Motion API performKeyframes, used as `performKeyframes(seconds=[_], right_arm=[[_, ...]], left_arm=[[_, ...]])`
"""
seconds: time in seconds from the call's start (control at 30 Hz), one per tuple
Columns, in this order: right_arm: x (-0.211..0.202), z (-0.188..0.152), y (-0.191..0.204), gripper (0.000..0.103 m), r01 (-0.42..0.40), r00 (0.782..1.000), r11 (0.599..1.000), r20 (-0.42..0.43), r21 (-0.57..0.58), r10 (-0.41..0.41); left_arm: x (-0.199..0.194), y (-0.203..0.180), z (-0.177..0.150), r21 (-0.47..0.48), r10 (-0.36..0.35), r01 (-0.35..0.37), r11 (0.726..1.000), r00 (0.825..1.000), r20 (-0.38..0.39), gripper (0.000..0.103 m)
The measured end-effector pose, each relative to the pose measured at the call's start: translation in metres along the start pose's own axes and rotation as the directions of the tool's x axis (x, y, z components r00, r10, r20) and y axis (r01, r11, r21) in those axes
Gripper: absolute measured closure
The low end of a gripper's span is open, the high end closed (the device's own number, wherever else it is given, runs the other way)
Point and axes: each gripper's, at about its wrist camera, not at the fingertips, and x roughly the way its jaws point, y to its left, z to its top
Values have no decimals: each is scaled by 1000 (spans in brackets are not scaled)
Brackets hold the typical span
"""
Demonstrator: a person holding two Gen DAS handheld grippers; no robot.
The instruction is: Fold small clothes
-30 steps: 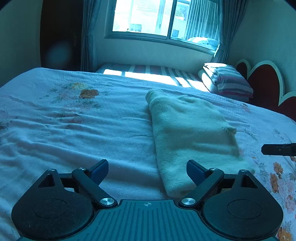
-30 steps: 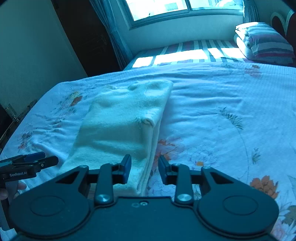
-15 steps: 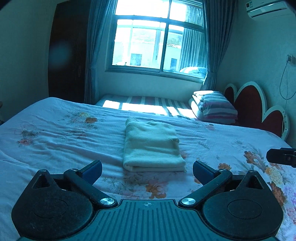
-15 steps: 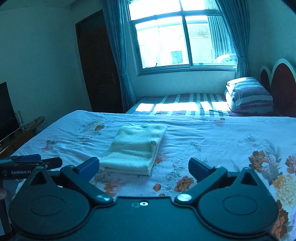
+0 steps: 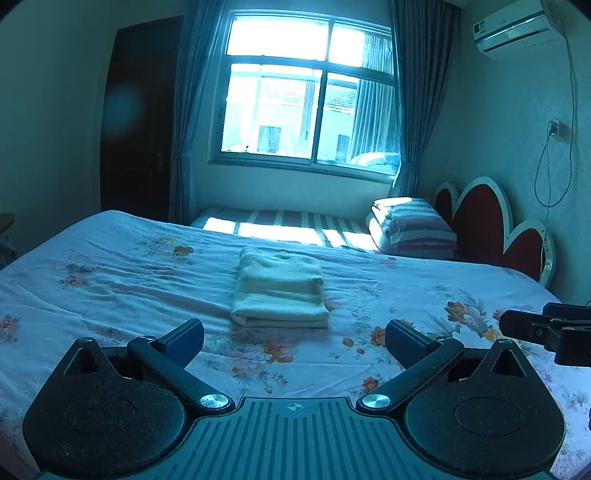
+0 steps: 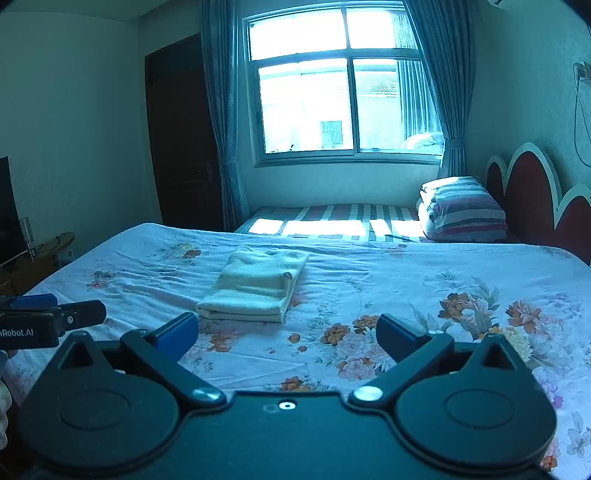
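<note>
- Both grippers had pulled back and up from the folded garment (image 5: 279, 291) since a second earlier: it had filled the lower middle of each view then, and now sat small at mid-frame with the whole bedroom showing.
- Right gripper (image 6: 288, 332) had its jaws just opening from nearly closed to fully apart, with nothing between them but bare bedsheet (image 6: 406, 273).
- Left gripper (image 5: 294, 338) was likewise spread wide and empty, its blue pads at the lower left and lower right of its view.
- Readable writing: "nRobot.AI" in white on the side of the left gripper, seen at the left edge of the right wrist view; the first letters were cut off by the frame. A label on the air conditioner (image 5: 511, 27) at upper right was too small to read.
- Pale garment lay flat on the floral sheet, folded into a thick rectangle, long axis running away from the cameras toward the window (image 5: 310, 92), its layered open edges facing the grippers.
- Open sheet surrounded it on all sides; the near bed edge lay below the grippers, a striped mattress (image 5: 295, 225) ran beyond the far edge, and a striped folded quilt (image 5: 415, 229) sat at right by the red scalloped headboard (image 5: 495, 229).
- Right gripper's fingertip showed at the right edge of the left wrist view, well apart from the garment.
</note>
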Motion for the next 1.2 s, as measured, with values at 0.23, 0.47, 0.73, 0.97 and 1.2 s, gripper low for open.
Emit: performKeyframes(seconds=[0.23, 0.47, 0.73, 0.97, 1.2], right_arm=[[-15, -3, 2, 0, 12, 1000, 1000, 22, -25, -12], [-22, 0, 0, 0, 11, 999, 1000, 39, -21, -10], [-25, 1, -3, 0, 16, 999, 1000, 47, -17, -16], [-26, 3, -3, 0, 14, 999, 1000, 46, -16, -13], [-27, 4, -3, 0, 14, 999, 1000, 49, -19, -13]], left_arm=[[-15, -8, -4, -6, -10, 10, 1000, 1000, 15, 0], [-17, -15, -2, 3, -15, 15, 1000, 1000, 19, 0], [-17, -23, -2, 7, -21, 21, 1000, 999, 25, 0], [-16, -24, -1, 7, -23, 22, 1000, 999, 28, 0], [-17, -24, -1, 9, -24, 24, 1000, 999, 29, 0]])
